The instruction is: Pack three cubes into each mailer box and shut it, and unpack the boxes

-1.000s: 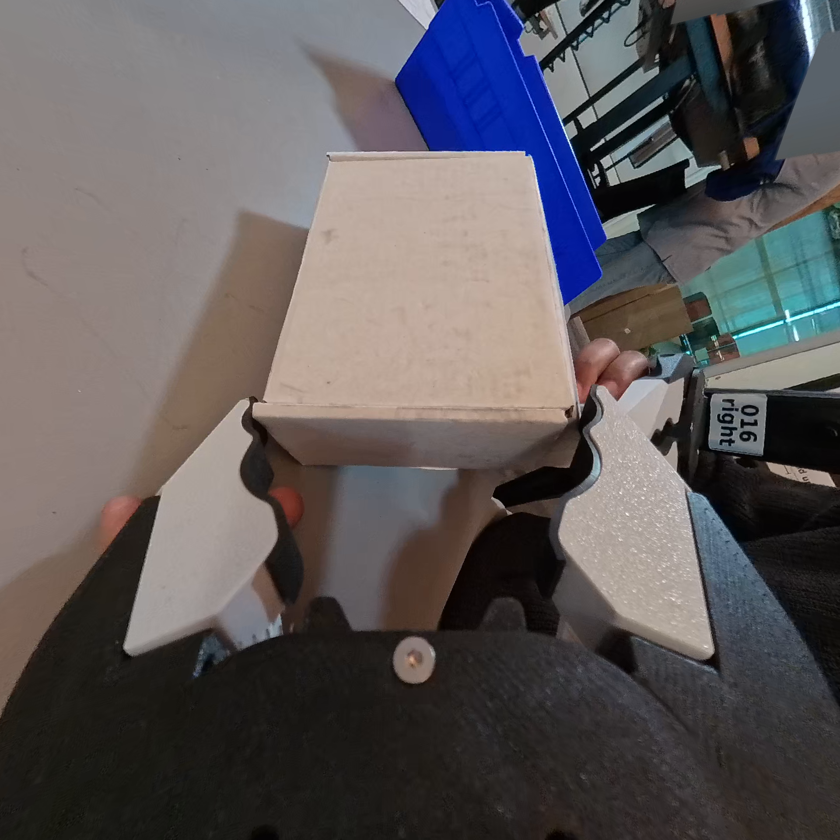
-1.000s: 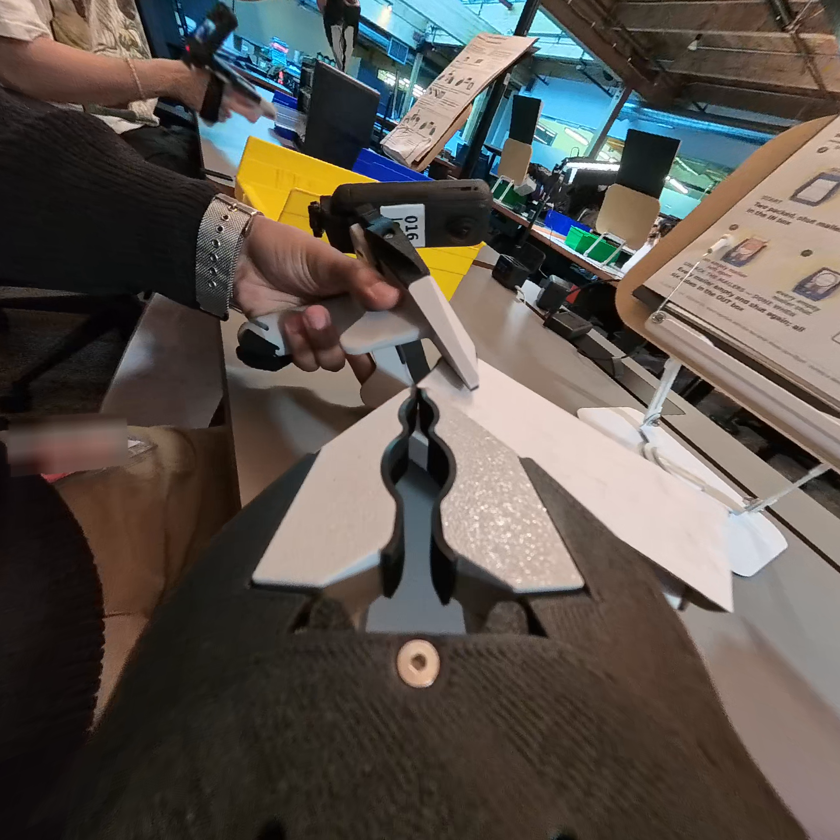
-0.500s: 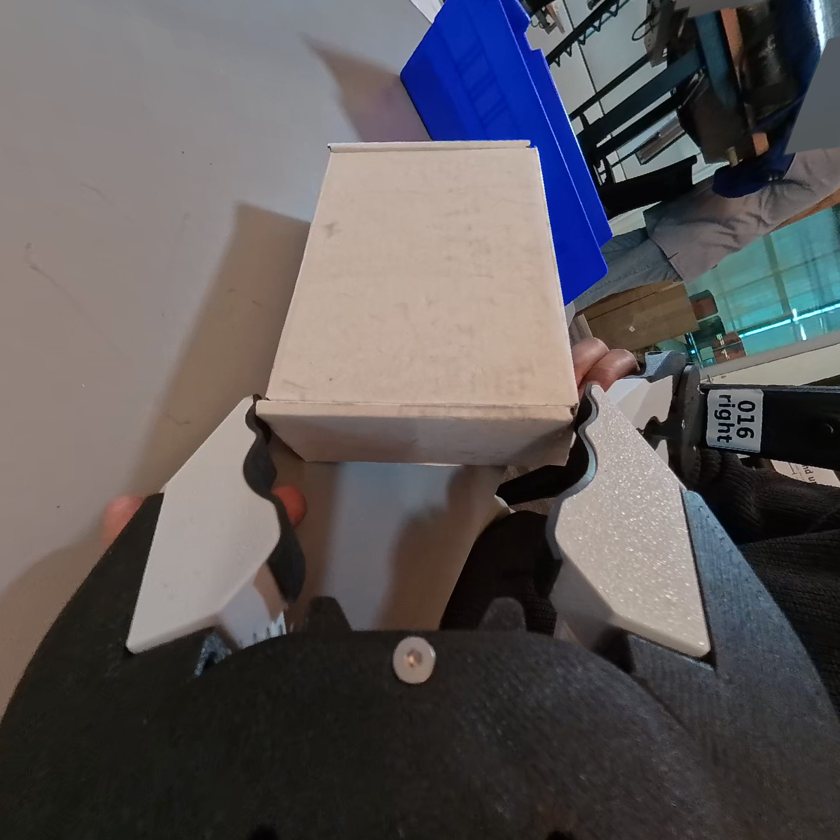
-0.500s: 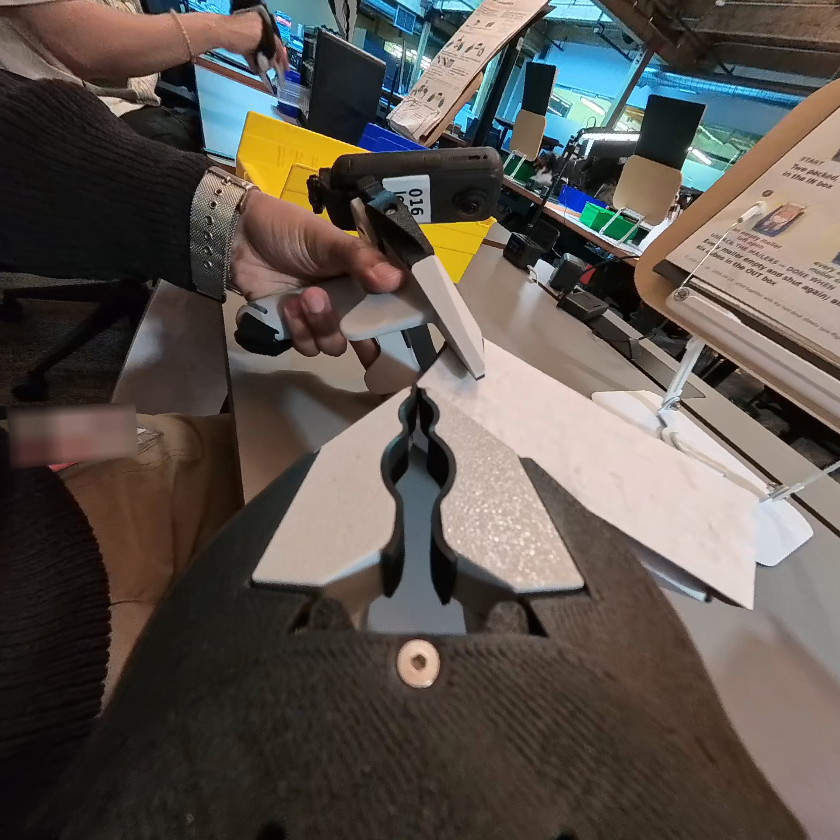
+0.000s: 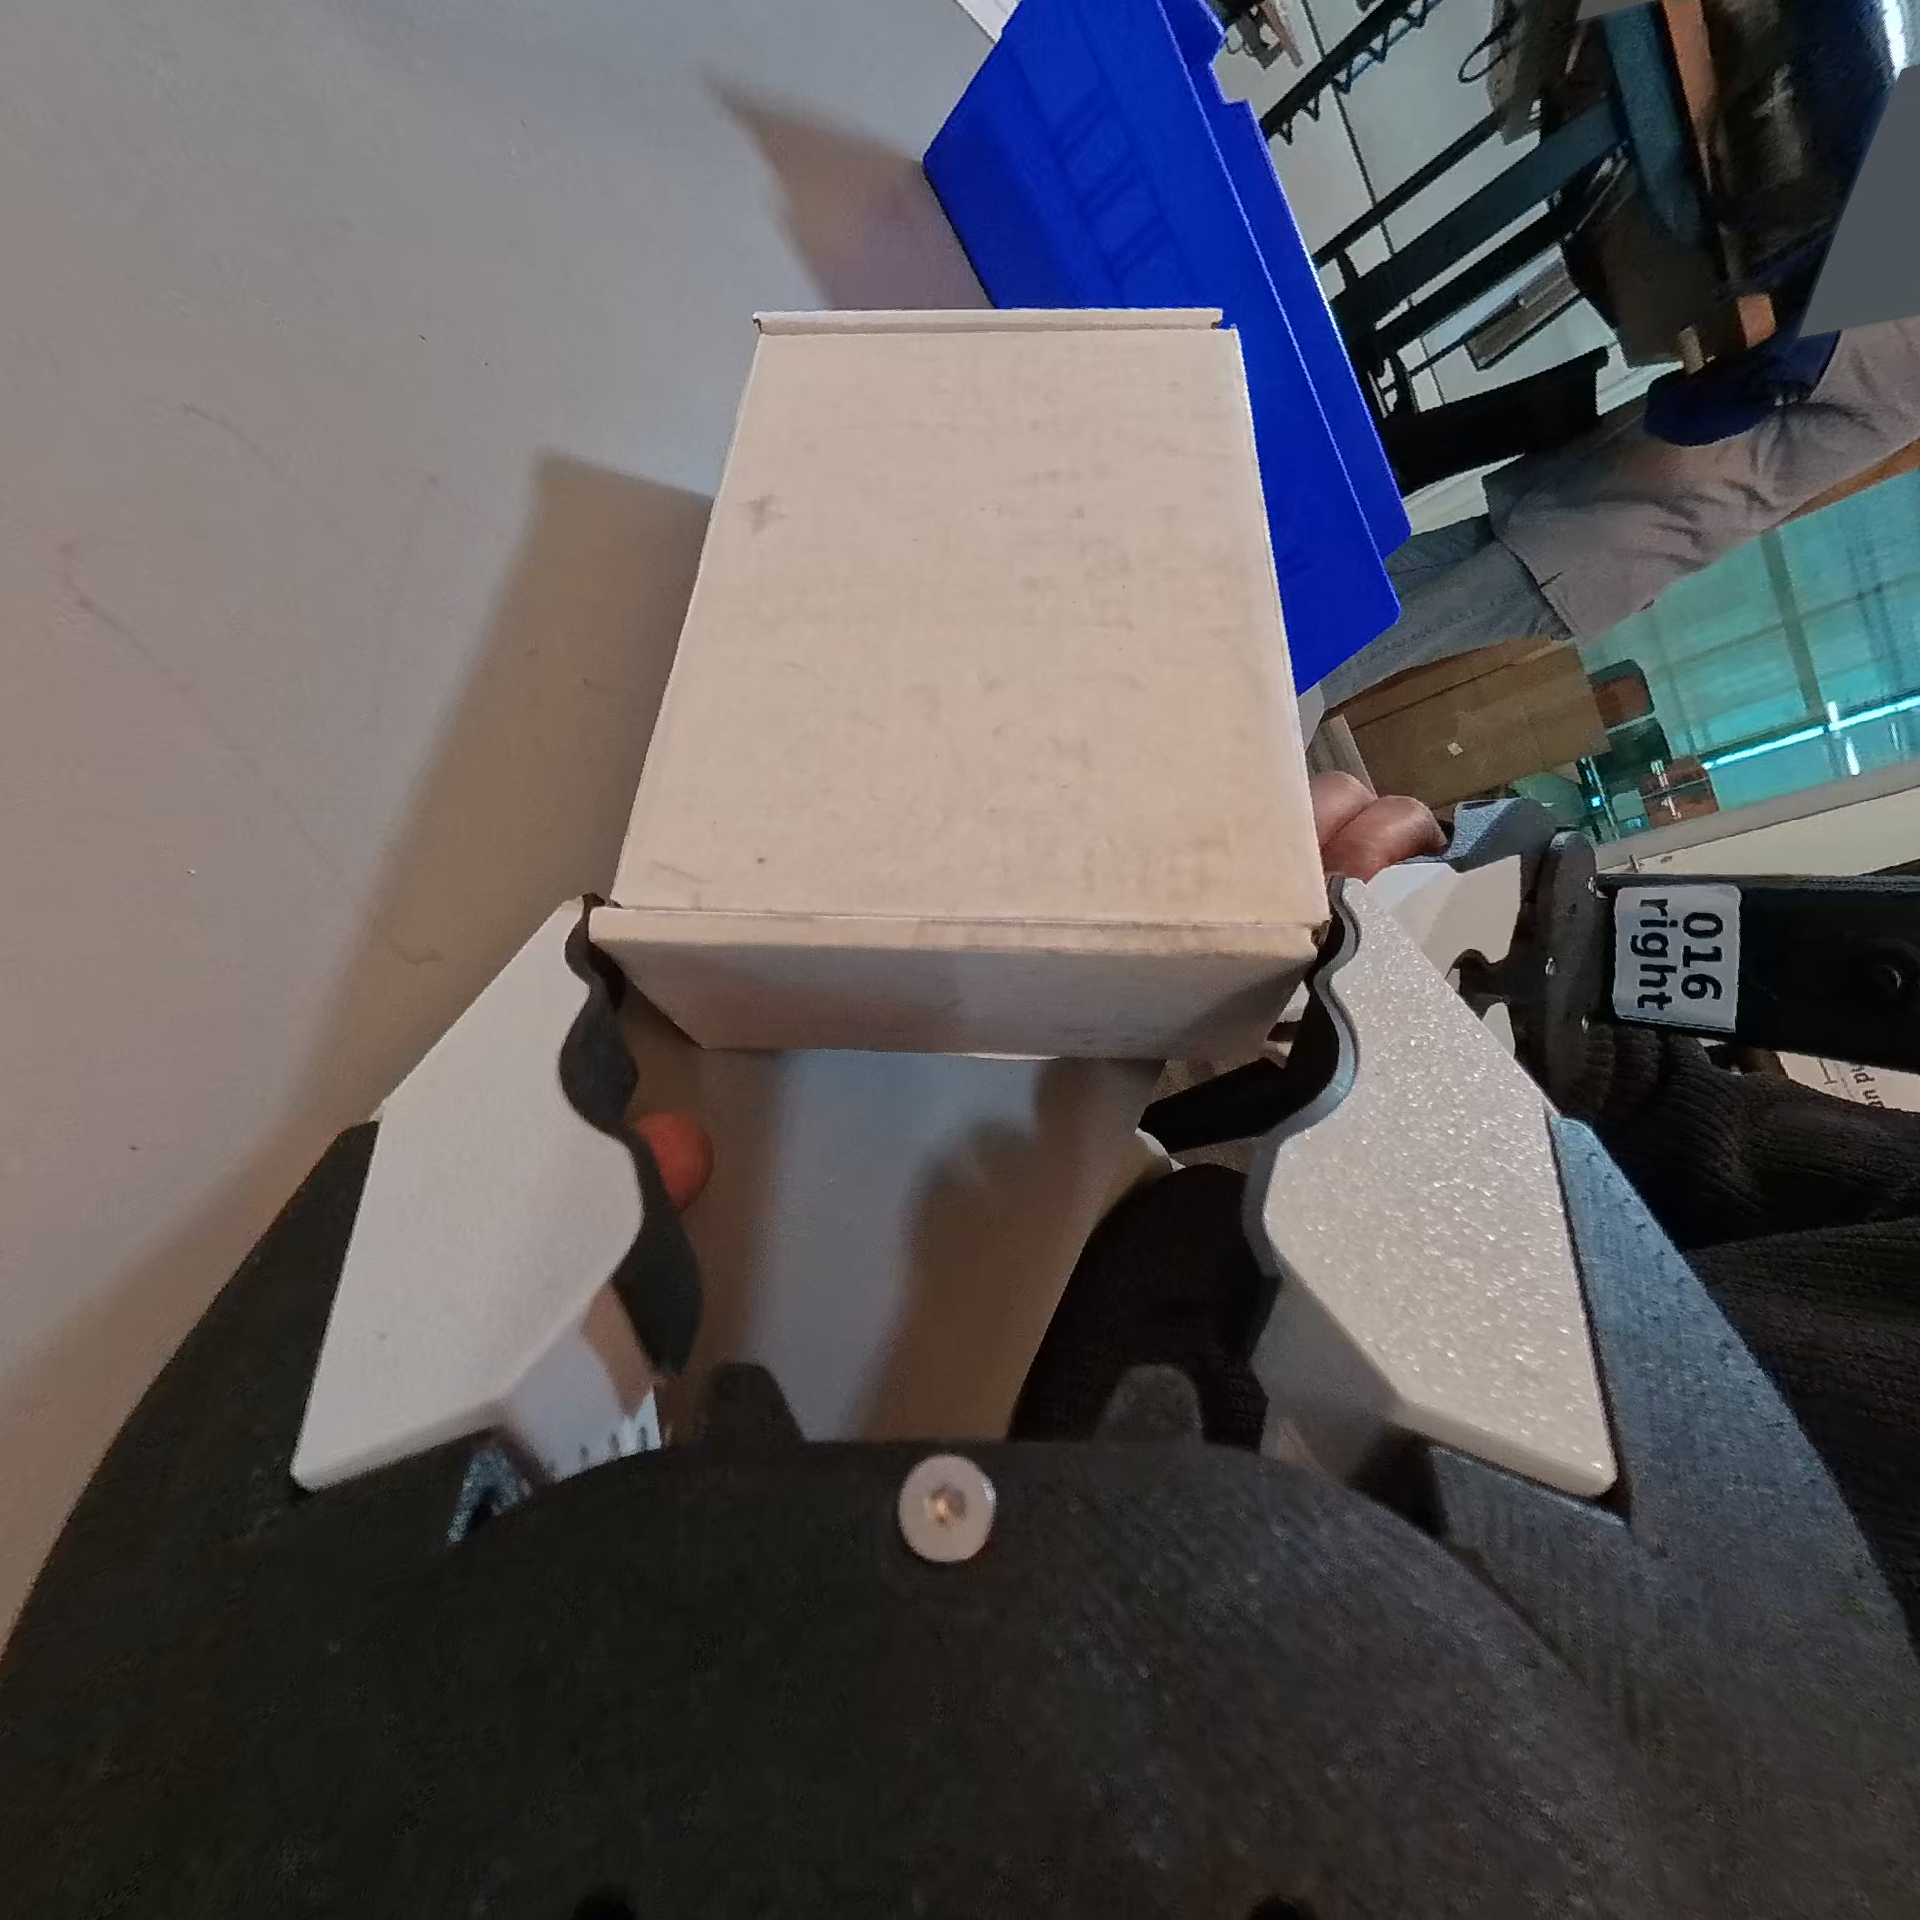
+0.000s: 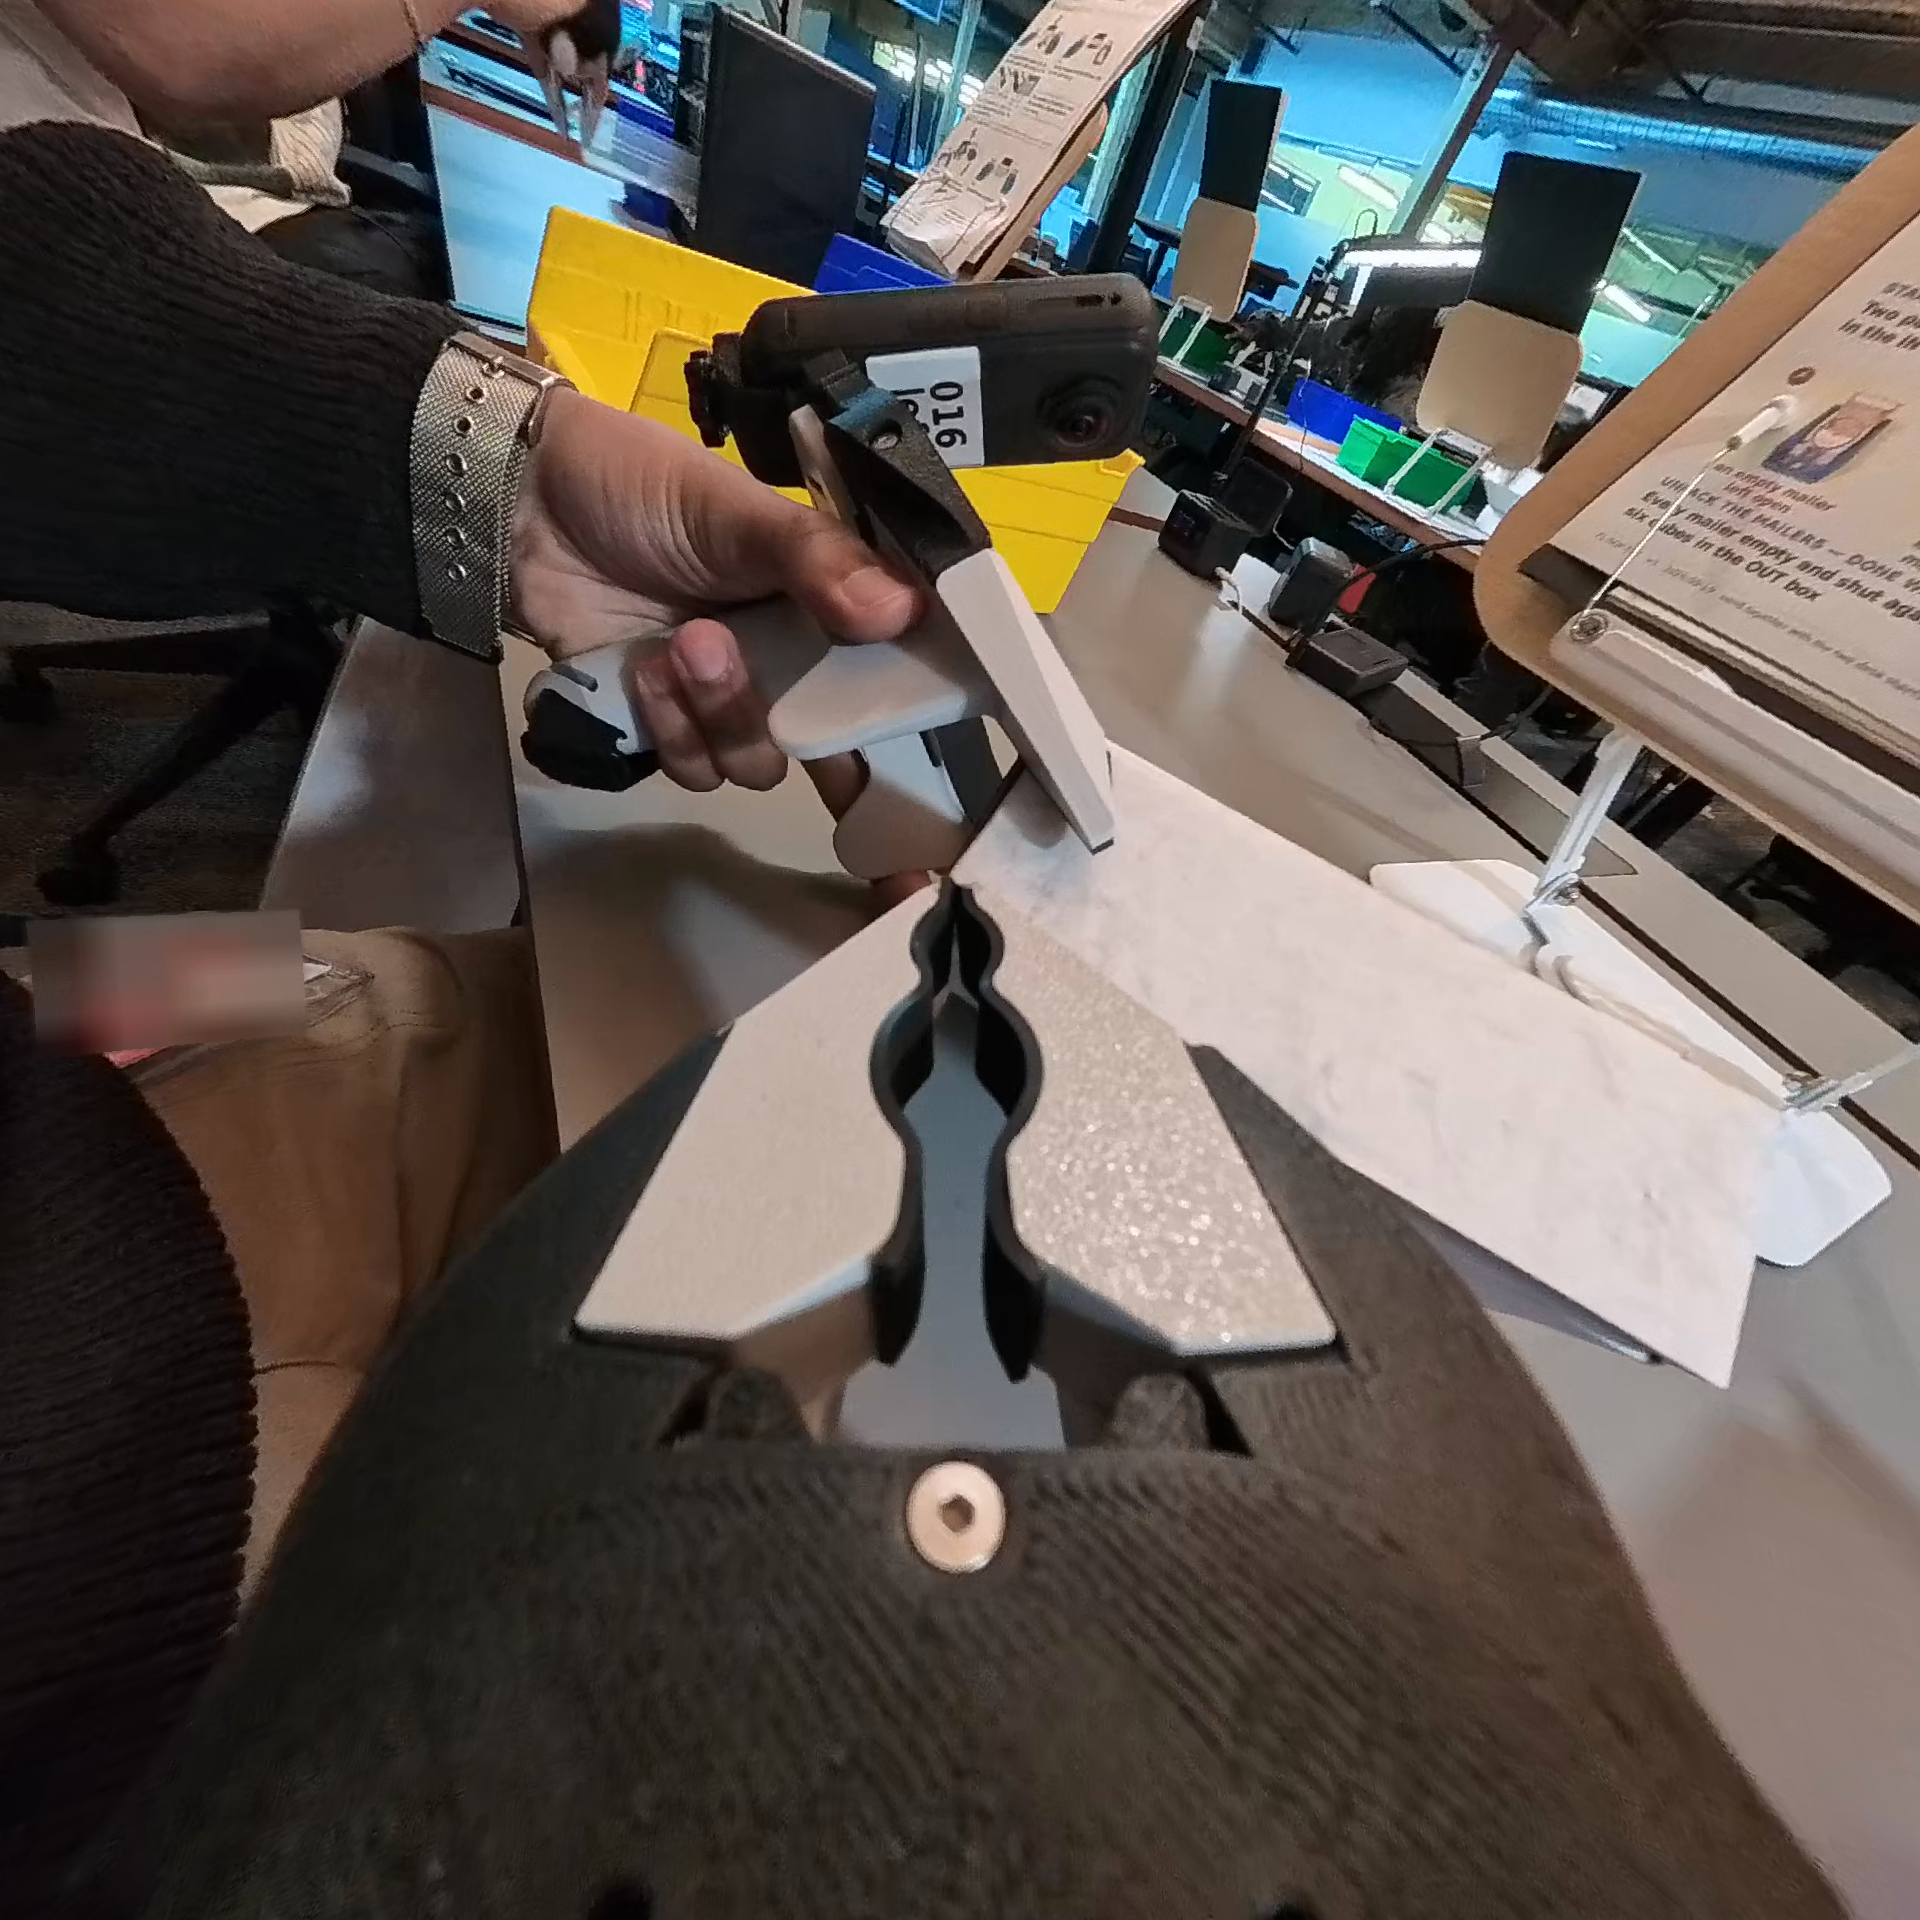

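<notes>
- Left gripper fingers clamp the closed mailer box across its near end, holding it off the table, blue bin at 1 o'clock.
- Right gripper fingers nearly closed at the box's near corner; can't tell if they pinch cardboard — likely working the flap.

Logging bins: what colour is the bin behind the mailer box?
Blue, clearest in the left wrist view.

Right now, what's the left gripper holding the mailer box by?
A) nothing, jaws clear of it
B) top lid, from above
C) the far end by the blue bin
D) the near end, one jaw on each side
D: in the left wrist view the left gripper has one jaw on each side of the near end of the closed mailer box, both touching its corners; the blue bin lies beyond its far end.
</notes>
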A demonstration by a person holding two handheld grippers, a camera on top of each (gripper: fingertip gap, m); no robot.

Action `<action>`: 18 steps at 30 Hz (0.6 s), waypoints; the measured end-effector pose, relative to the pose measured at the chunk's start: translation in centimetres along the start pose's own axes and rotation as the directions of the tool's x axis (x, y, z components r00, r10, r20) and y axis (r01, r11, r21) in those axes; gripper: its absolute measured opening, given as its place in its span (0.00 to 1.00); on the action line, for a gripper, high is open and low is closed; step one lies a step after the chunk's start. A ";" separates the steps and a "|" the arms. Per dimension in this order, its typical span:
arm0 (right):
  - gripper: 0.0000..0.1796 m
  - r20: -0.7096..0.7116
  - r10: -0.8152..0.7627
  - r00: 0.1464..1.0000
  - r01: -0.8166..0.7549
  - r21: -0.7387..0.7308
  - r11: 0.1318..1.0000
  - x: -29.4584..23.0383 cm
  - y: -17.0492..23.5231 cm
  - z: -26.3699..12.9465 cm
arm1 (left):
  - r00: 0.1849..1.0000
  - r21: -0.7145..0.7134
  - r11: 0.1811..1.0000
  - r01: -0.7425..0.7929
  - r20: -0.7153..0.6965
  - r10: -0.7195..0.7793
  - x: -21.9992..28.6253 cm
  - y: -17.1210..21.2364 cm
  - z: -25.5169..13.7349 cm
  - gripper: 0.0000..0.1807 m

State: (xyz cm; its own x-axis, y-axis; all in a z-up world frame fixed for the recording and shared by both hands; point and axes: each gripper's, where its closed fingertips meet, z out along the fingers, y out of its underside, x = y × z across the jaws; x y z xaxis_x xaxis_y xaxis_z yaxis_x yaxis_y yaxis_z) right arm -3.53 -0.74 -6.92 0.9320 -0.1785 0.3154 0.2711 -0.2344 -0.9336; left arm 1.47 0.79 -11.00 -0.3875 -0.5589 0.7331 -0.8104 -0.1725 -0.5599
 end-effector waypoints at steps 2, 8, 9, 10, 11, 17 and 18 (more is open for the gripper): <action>0.00 0.002 -0.001 1.000 0.001 -0.003 1.000 0.0 0.1 0.1 | 1.000 -0.003 1.000 -0.002 0.000 0.002 0.0 0.0 0.0 0.72; 0.00 -0.016 -0.010 1.000 0.010 -0.024 1.000 0.0 0.3 0.3 | 1.000 -0.006 1.000 0.003 -0.002 -0.003 -0.1 0.0 0.0 0.71; 0.00 -0.017 -0.004 1.000 0.004 -0.026 1.000 0.1 0.3 0.3 | 1.000 -0.006 1.000 0.005 -0.003 -0.005 -0.1 0.0 0.0 0.71; 0.00 -0.018 0.001 1.000 -0.001 -0.028 1.000 0.1 0.3 0.4 | 1.000 -0.005 1.000 0.008 -0.004 -0.008 -0.1 0.0 0.0 0.71; 0.00 -0.019 0.005 1.000 -0.005 -0.029 1.000 0.1 0.3 0.4 | 1.000 -0.003 1.000 0.010 -0.005 -0.010 -0.1 0.0 0.0 0.71; 0.00 -0.017 -0.007 1.000 0.007 -0.022 1.000 0.1 0.2 0.4 | 1.000 -0.009 1.000 -0.001 -0.005 0.001 -0.1 0.0 -0.1 0.71; 0.00 -0.013 -0.015 1.000 0.014 -0.019 1.000 0.0 0.2 0.3 | 1.000 -0.011 1.000 -0.005 -0.007 0.005 -0.1 0.1 -0.1 0.71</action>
State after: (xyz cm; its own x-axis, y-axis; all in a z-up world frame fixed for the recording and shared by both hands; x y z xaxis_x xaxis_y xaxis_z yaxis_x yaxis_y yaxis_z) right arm -3.37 -0.50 -7.14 0.9247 -0.1876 0.3313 0.2799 -0.2549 -0.9256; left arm 1.41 0.91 -11.07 -0.3941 -0.5543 0.7331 -0.8135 -0.1608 -0.5589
